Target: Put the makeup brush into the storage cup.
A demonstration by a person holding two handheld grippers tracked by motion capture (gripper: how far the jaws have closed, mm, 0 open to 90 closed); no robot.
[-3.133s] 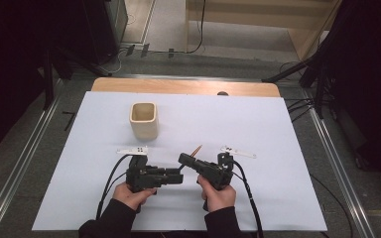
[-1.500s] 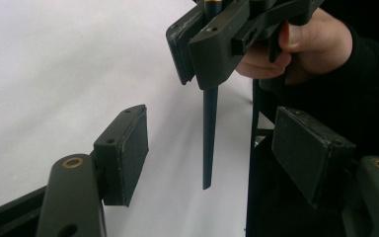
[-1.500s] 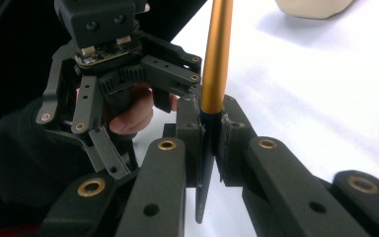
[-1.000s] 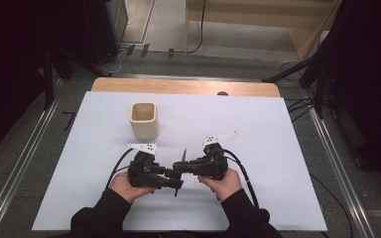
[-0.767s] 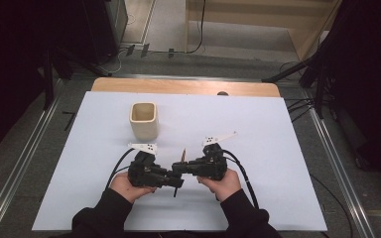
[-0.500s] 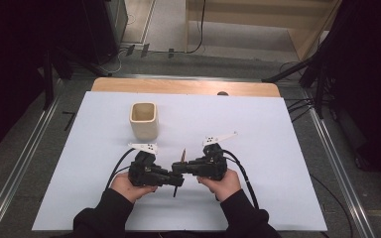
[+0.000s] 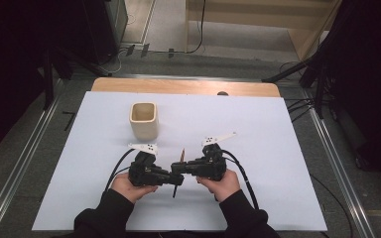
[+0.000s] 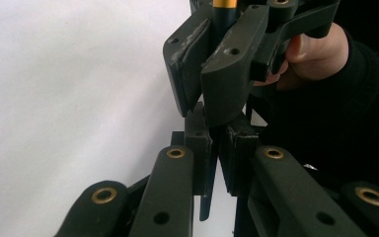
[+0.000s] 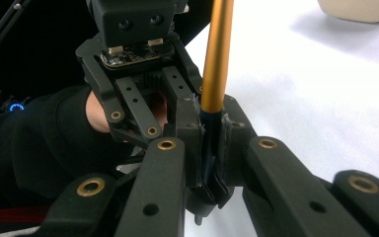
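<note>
A pen with an orange barrel [image 7: 181, 154] and a dark lower part [image 9: 208, 148] stands roughly upright between both grippers at the table's front middle. My right gripper [image 7: 180, 168] is shut on the dark part just below the orange barrel [image 9: 216, 59]. My left gripper [image 7: 174, 179] faces it from the left. Its jaws have just been closing, and its pads now press on the pen's thin dark end [image 8: 205, 200], right under the right gripper's fingers [image 8: 227, 74]. Both hands hold the grippers close together.
A cream square cup [image 7: 143, 120] stands upright behind and to the left of the grippers, also at the top right of the right gripper view [image 9: 360, 10]. A white sheet [image 7: 278, 148] covers the table; dark floor and cables surround it.
Three seconds ago the grippers were apart, the right one holding the pen. Now they meet tip to tip. Within the last second the hands stayed put.
</note>
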